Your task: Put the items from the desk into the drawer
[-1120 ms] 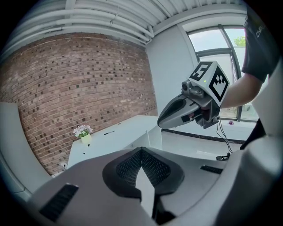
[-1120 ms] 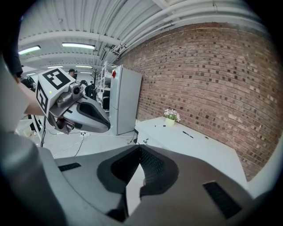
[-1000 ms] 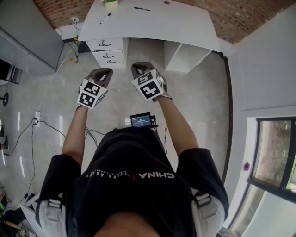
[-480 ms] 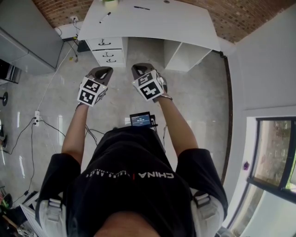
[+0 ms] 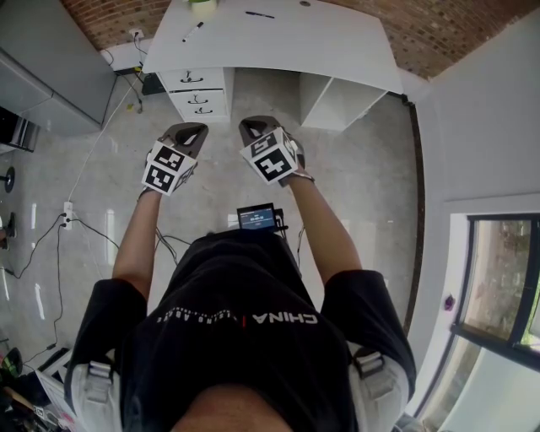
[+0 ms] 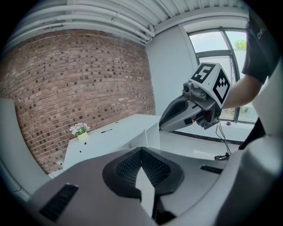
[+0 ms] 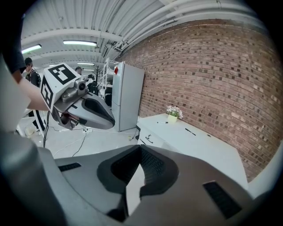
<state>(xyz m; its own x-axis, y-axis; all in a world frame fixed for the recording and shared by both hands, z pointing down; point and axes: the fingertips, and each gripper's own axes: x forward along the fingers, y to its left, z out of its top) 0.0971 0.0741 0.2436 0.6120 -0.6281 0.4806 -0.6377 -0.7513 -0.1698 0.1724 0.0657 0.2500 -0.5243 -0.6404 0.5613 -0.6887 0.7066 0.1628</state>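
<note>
Left claw (image 5: 187, 135): I read its jaws as together at the tips with nothing between them, held up over the floor.
Right claw (image 5: 257, 128): likewise together and empty, just beside the left one at about the same height.
Floor gap: both claws hang well apart from the tabletop (image 5: 337, 46); open floor lies between.
Drawer unit (image 5: 198, 93): under the tabletop's left end, almost straight ahead of my left claw. All its fronts look flush and closed.
Marker (image 5: 192, 32): on the tabletop above the drawers, in line with my left claw. Its long axis runs diagonally, the far end tipped right.
Pen (image 5: 258, 15): farther back, in line with my right claw, with its long axis nearly crosswise to my reach.
Potted flowers (image 5: 201, 3): at the far edge by the brick wall.
Governing relation: I judge the left claw nearer to both drawer handles and marker, and the right claw nearer to the pen.
</note>
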